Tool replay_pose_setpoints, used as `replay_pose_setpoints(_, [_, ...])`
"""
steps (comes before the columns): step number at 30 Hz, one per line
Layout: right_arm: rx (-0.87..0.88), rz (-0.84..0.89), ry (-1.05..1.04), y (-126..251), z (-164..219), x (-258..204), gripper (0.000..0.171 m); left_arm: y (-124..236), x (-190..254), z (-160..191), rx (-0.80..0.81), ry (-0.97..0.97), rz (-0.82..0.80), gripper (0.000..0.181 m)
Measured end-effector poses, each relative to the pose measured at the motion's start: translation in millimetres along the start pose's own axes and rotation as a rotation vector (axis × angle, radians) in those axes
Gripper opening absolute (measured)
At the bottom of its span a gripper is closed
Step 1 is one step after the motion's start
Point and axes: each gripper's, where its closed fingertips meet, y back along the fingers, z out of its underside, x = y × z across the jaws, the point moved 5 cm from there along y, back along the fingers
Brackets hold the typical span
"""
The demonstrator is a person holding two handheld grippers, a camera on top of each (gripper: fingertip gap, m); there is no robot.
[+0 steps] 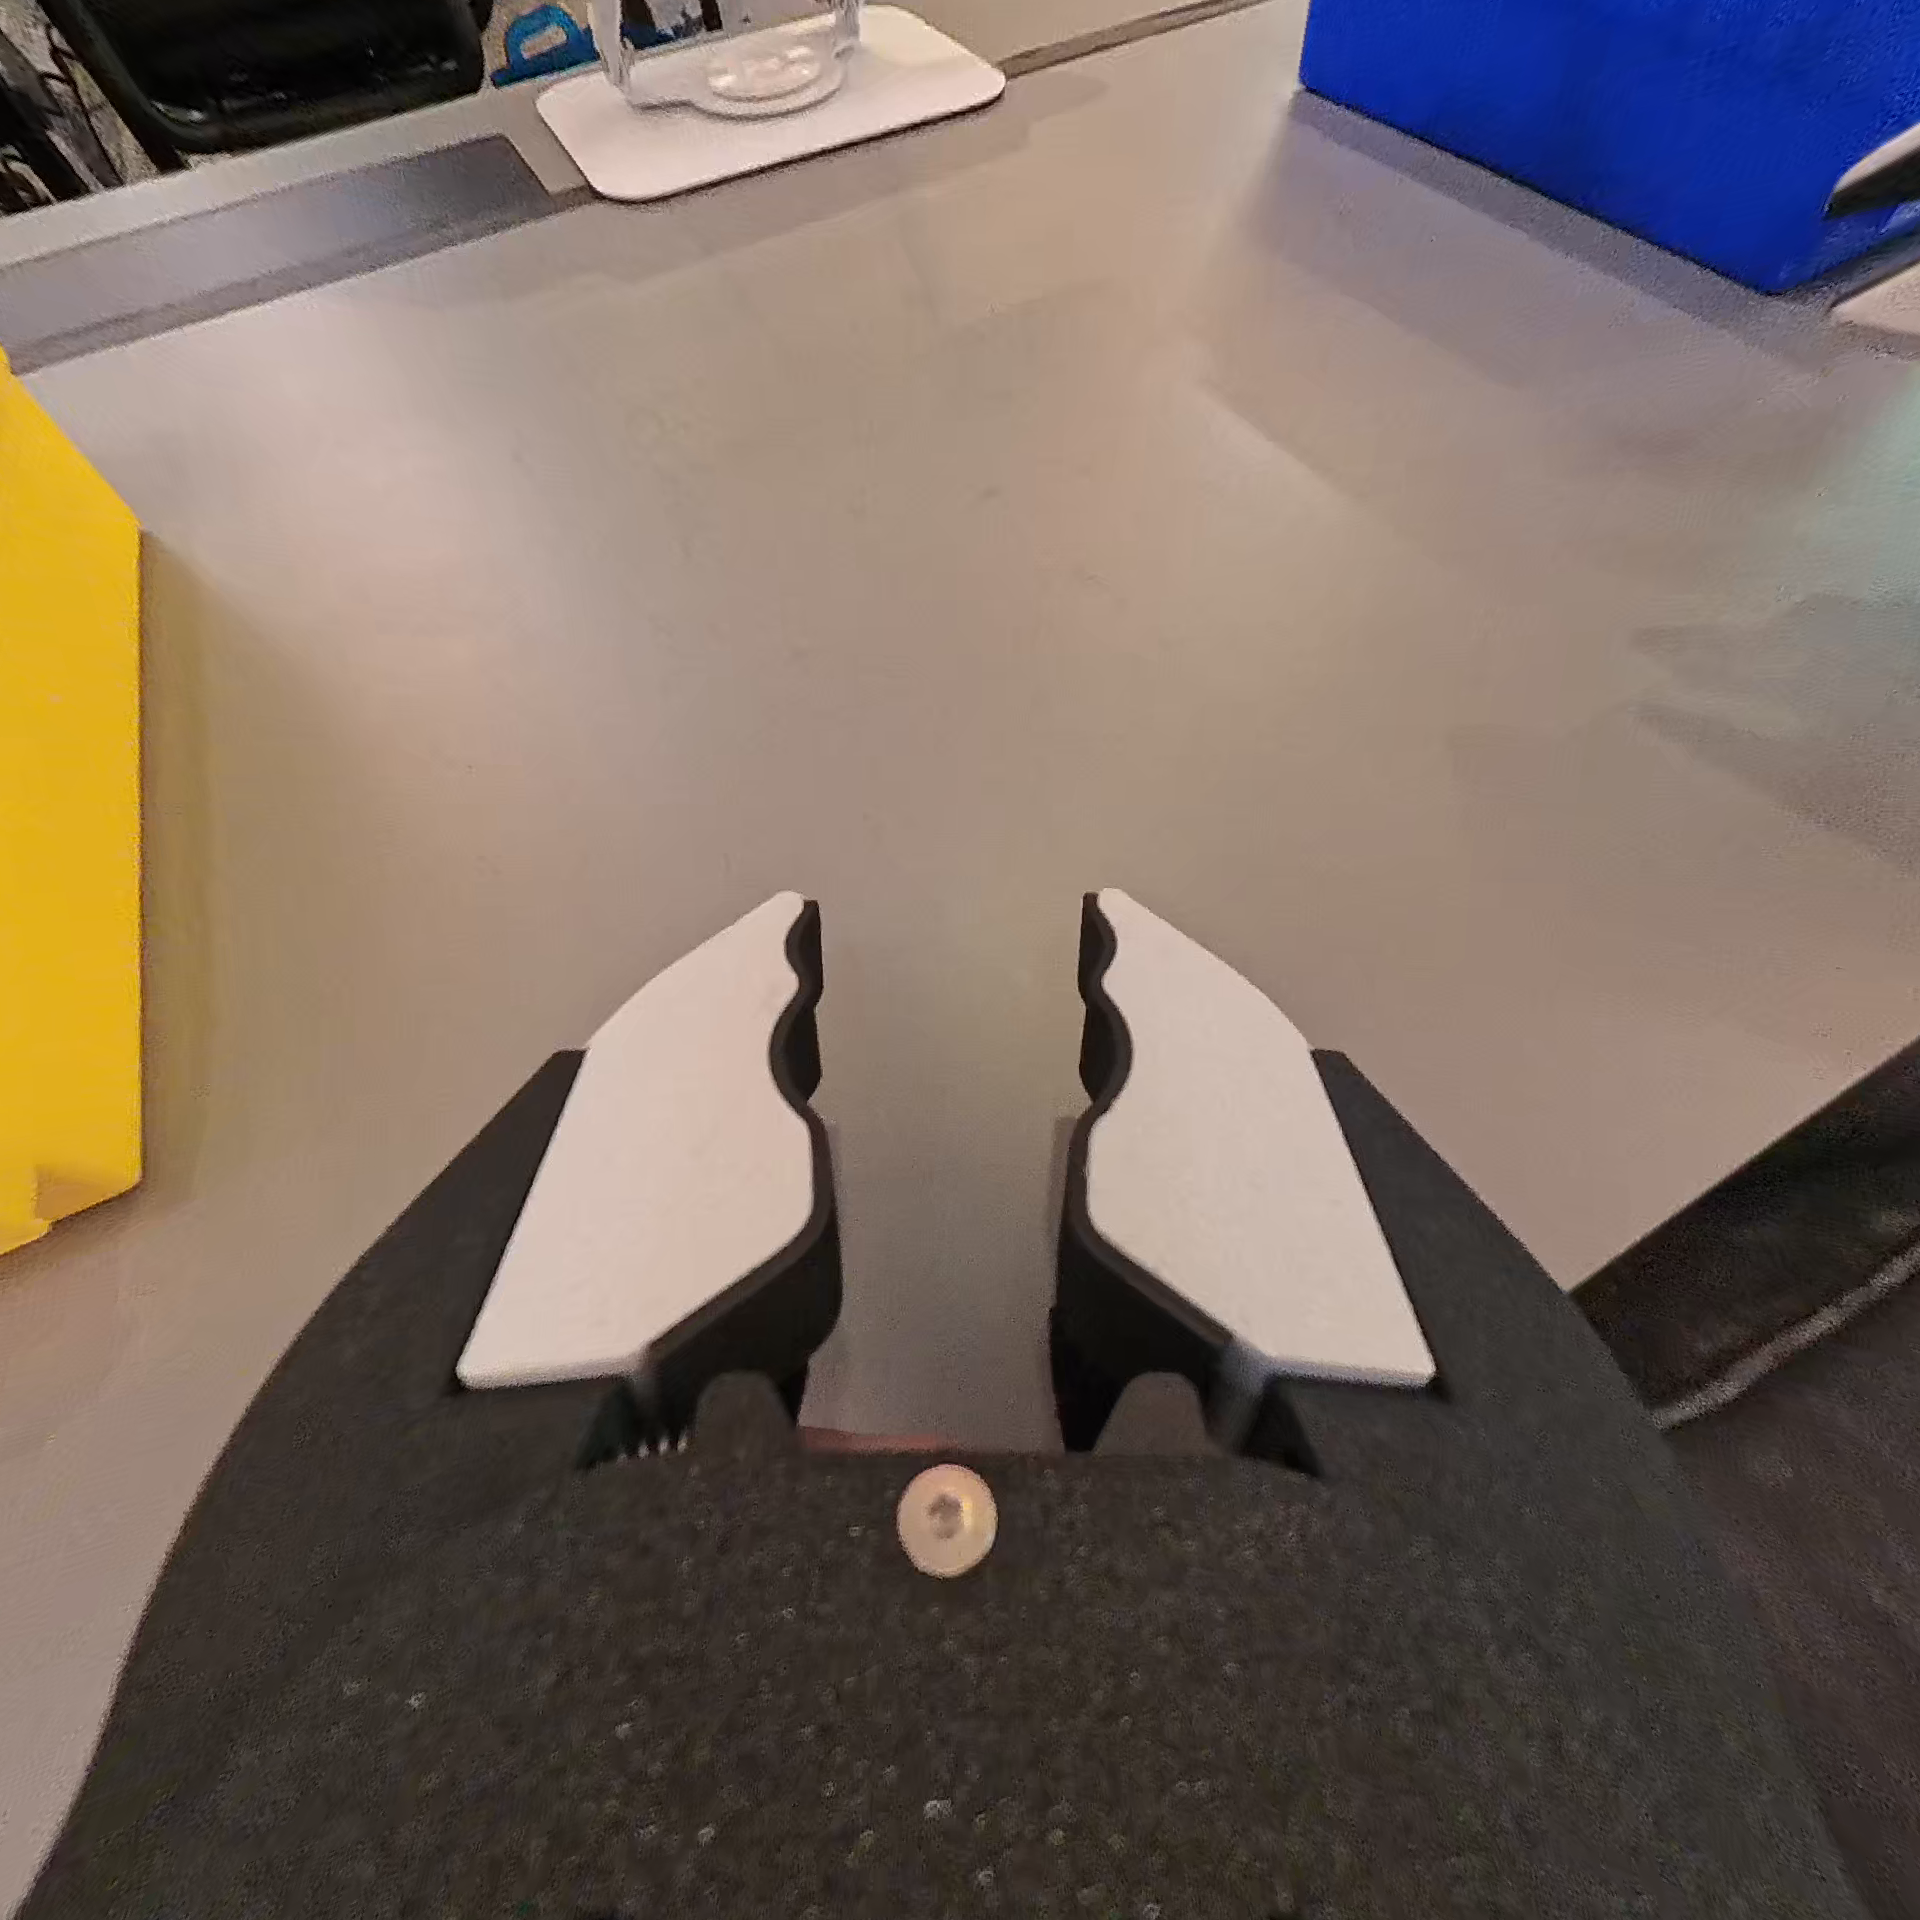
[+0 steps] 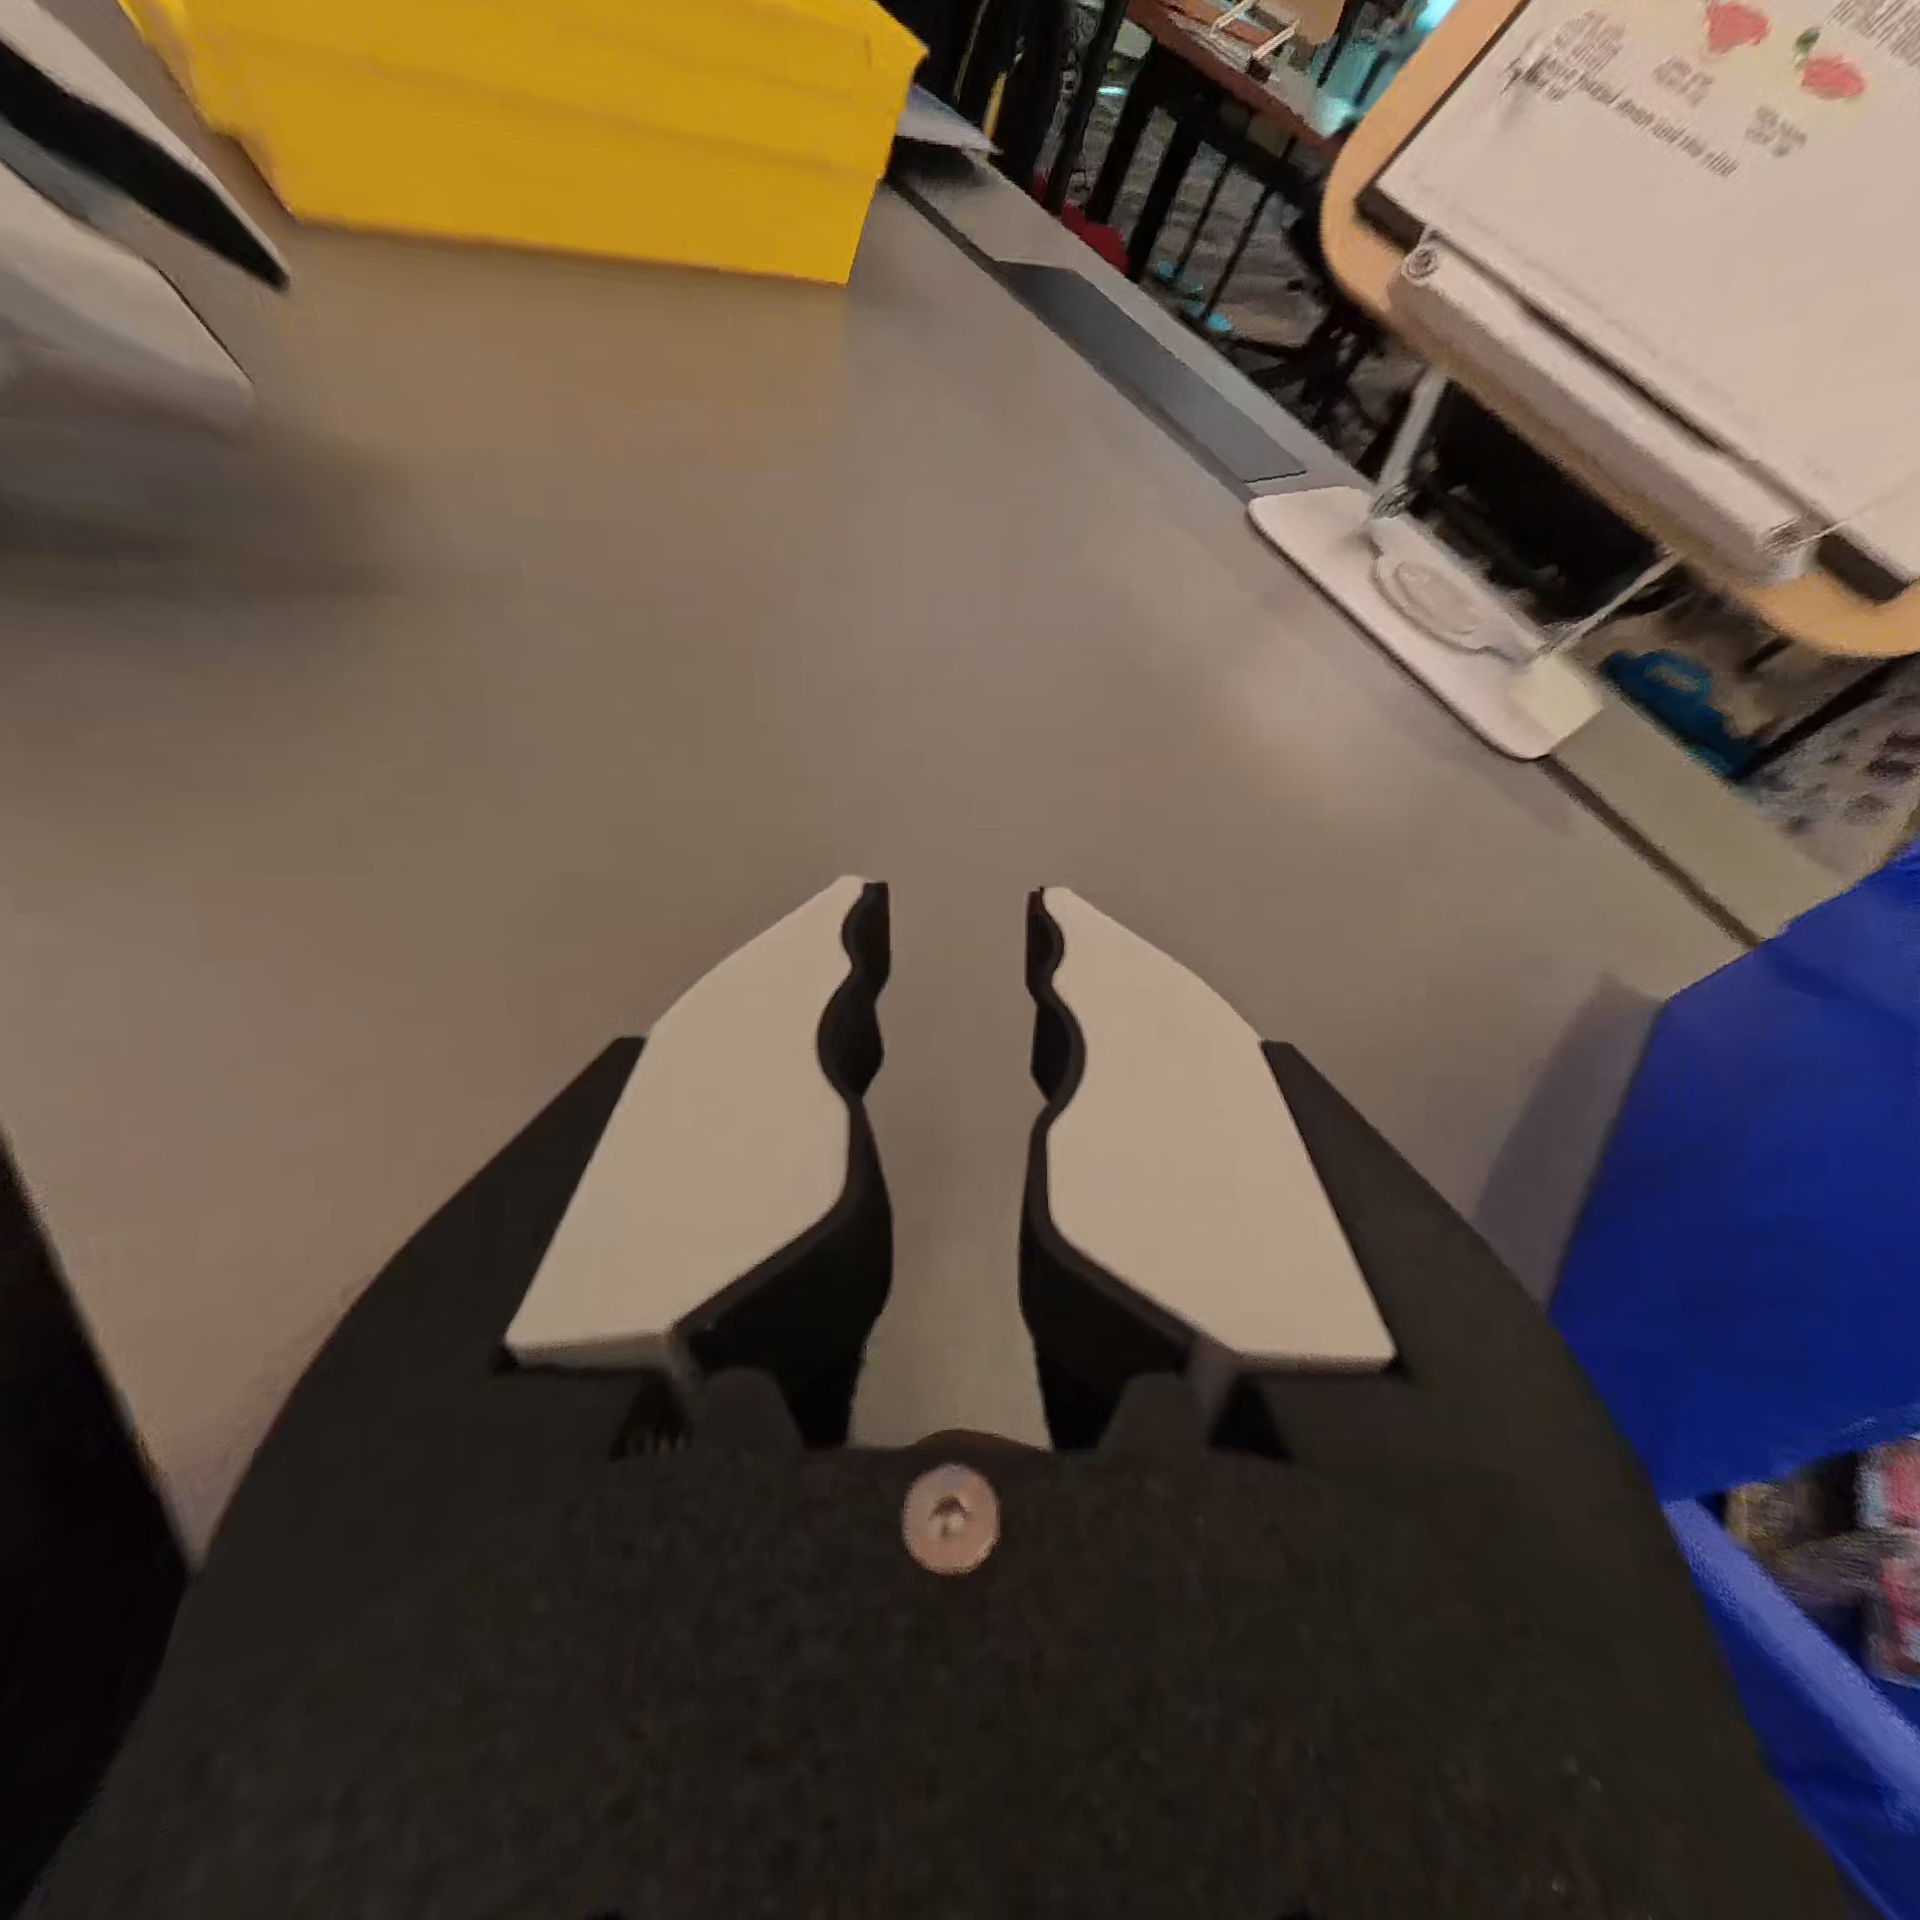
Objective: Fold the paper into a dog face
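Left wrist view shows the left gripper (image 1: 951, 914) parted and empty over the bare grey bench (image 1: 935, 582), a yellow bin (image 1: 62, 810) at its left edge, a blue bin (image 1: 1600, 114) at the far right. The right gripper (image 2: 958, 902) also gapes, holding nothing. I can't spot the paper in either view.

Grey table, yellow and blue bins, black-and-white grippers

The table (image 1: 935, 520) is plain grey; at 9 o'clock a bright yellow bin (image 1: 62, 831), at 1 o'clock a deep blue bin (image 1: 1579, 125), at 12 o'clock a white stand base (image 1: 769, 114). Both the left gripper (image 1: 951, 925) and right gripper (image 2: 958, 914) are speckled black with pale grey-white fingers (image 1: 675, 1143) and a silver screw (image 1: 947, 1520).
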Motion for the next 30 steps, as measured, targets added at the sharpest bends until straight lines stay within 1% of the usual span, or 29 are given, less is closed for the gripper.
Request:
replay_pose_setpoints(2, [-0.002, 0.062, 0.056, 0.6, 6.9, 4.0, 0.016, 2.2, 2.3, -0.3, 0.01, 0.022, 0.0, 0.047])
replay_pose_setpoints(3, [-0.014, 0.069, 0.051, 1.1, 9.2, 6.4, 0.016, 2.7, 3.7, 0.6, 0.004, 0.037, 0.009, 0.047])
replay_pose_setpoints(7, [0.009, 0.043, -0.072, 5.4, 12.6, 14.3, 0.017, 8.5, 3.4, 2.0, 0.009, 0.047, -0.004, 0.048])
replay_pose_setpoints(9, [-0.008, 0.036, -0.124, 5.8, 16.8, 18.8, 0.02, 11.2, 1.0, 2.3, 0.016, 0.051, -0.019, 0.048])
replay_pose_setpoints(14, [-0.002, 0.02, -0.179, 4.7, 18.8, 22.6, 0.023, 8.7, -2.3, 2.1, 0.024, 0.068, -0.017, 0.048])
replay_pose_setpoints(20, [-0.038, 0.012, -0.137, -6.7, 21.1, 20.5, 0.023, -3.9, -1.6, 6.0, -0.012, 0.024, -0.021, 0.047])
replay_pose_setpoints(23, [-0.036, 0.029, -0.106, -5.8, 18.9, 20.8, 0.023, 0.9, 0.5, 6.7, -0.01, 0.014, -0.033, 0.047])
replay_pose_setpoints(30, [-0.02, -0.006, -0.146, -3.4, 16.4, 14.4, 0.022, 11.2, 3.8, 5.5, 0.006, 0.028, -0.039, 0.047])
